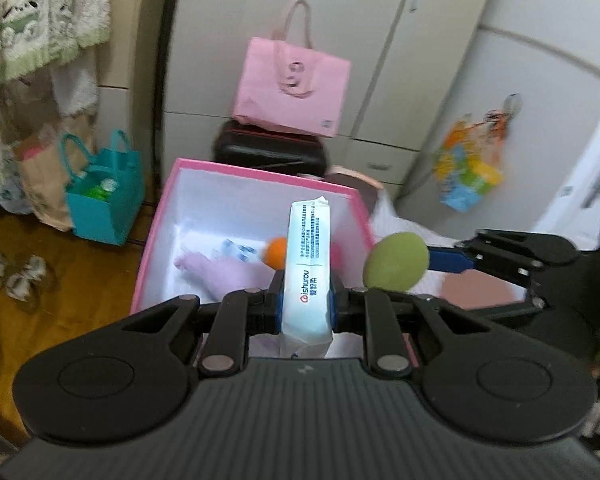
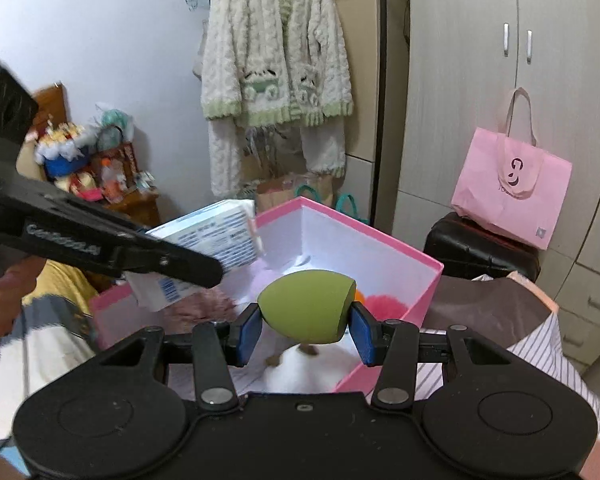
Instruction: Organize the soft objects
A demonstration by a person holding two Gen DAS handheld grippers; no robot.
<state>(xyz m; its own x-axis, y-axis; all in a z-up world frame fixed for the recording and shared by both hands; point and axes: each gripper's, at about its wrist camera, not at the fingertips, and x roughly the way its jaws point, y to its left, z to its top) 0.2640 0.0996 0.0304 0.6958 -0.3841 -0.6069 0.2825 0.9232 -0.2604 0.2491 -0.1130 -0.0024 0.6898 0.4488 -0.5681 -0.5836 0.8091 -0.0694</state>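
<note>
My left gripper is shut on a white tissue pack and holds it over the near edge of a pink box with a white inside. My right gripper is shut on a green egg-shaped sponge and holds it above the same box. In the left wrist view the sponge and right gripper hang at the box's right side. In the right wrist view the tissue pack and left gripper come in from the left. Inside lie a pink cloth, an orange ball and a pink fluffy thing.
A pink tote bag sits on a black case before grey wardrobes. A teal bag and paper bags stand on the wooden floor at left. A fluffy white robe hangs on the wall. Striped bedding lies right of the box.
</note>
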